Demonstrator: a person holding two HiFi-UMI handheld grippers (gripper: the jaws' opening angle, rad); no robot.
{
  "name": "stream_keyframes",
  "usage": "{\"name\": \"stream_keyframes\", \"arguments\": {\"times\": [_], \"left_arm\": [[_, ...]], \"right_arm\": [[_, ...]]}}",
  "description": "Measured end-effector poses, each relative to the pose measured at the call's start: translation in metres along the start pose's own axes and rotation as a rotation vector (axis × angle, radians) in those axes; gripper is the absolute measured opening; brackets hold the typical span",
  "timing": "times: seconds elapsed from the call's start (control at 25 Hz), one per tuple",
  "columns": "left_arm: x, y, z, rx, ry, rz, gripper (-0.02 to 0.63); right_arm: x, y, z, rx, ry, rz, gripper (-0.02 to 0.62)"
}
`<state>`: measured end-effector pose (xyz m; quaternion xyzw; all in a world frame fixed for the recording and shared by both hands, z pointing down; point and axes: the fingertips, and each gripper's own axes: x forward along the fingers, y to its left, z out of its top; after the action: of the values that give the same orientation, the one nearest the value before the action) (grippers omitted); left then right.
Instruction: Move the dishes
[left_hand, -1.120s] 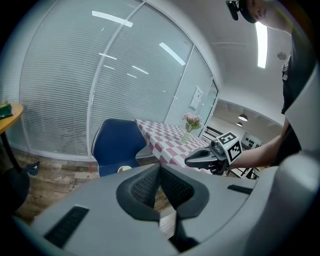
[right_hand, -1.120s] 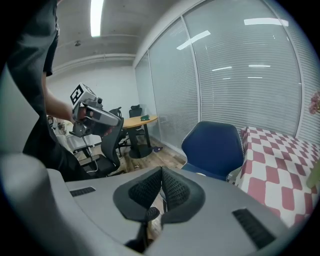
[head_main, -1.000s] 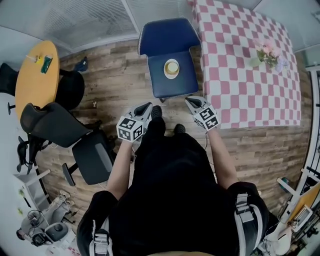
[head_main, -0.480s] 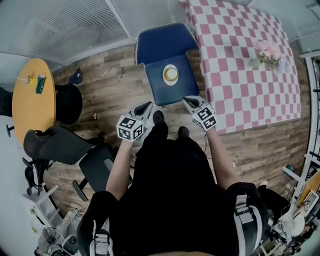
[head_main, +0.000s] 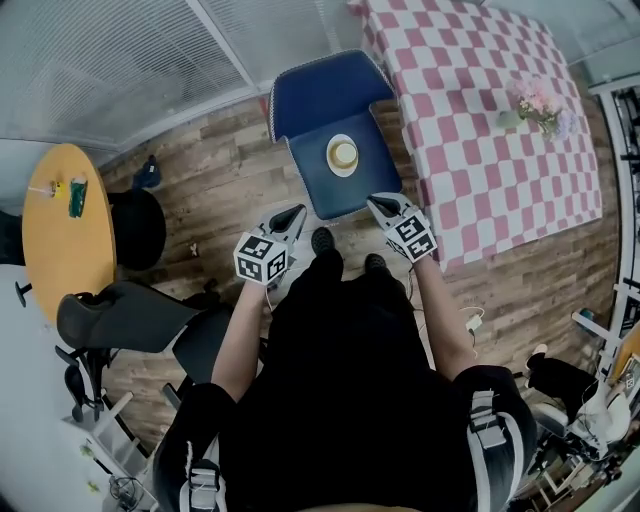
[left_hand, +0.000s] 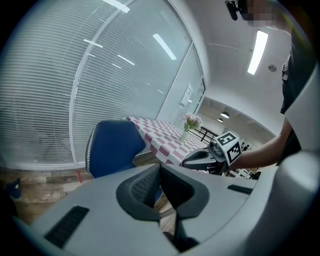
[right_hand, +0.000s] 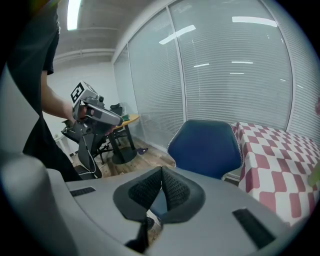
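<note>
A small yellow bowl on a white plate sits on the seat of a blue chair. In the head view my left gripper and right gripper hover side by side just short of the seat's near edge, both shut and empty. The left gripper view shows its shut jaws meeting before the blue chair, with the right gripper to its right. In the right gripper view the shut jaws point at the chair, and the left gripper shows at left.
A table with a pink and white checked cloth and a vase of flowers stands right of the chair. A round yellow table and black office chairs are at left. Glass walls with blinds run behind.
The person has stepped towards the blue chair, so both grippers now sit closer to its seat. The jaws have stayed shut.
</note>
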<state>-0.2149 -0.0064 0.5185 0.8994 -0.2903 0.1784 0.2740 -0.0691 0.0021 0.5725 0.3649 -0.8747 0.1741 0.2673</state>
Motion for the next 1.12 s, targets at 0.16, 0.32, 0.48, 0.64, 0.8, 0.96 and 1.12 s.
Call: {"name": "stream_keyframes", "arguments": {"times": [0.16,0.32,0.48,0.64,0.8,0.96,1.12], "left_arm": [[-0.005,0.013,0.001,0.024,0.018,-0.039,0.021],[-0.007,0.022,0.004,0.031,0.017,-0.062,0.021],[-0.007,0.028,0.006,0.028,0.011,-0.087,0.021],[-0.005,0.027,0.010,0.029,0.015,-0.107,0.021],[-0.002,0.034,0.013,0.023,0.019,-0.101,0.021],[0.005,0.041,0.015,0.007,0.028,-0.085,0.021],[0.019,0.046,0.014,0.003,0.048,-0.069,0.021]], "right_arm": [[0.010,0.007,0.006,0.011,0.015,-0.026,0.017],[0.017,0.010,0.014,0.015,0.008,-0.038,0.017],[0.025,0.009,0.015,0.014,0.018,-0.045,0.017],[0.029,0.006,0.018,-0.001,0.030,-0.034,0.017],[0.037,-0.002,0.017,-0.022,0.056,-0.017,0.017],[0.047,-0.012,0.019,-0.041,0.065,0.002,0.017],[0.056,-0.027,0.012,-0.031,0.067,0.015,0.017]]}}
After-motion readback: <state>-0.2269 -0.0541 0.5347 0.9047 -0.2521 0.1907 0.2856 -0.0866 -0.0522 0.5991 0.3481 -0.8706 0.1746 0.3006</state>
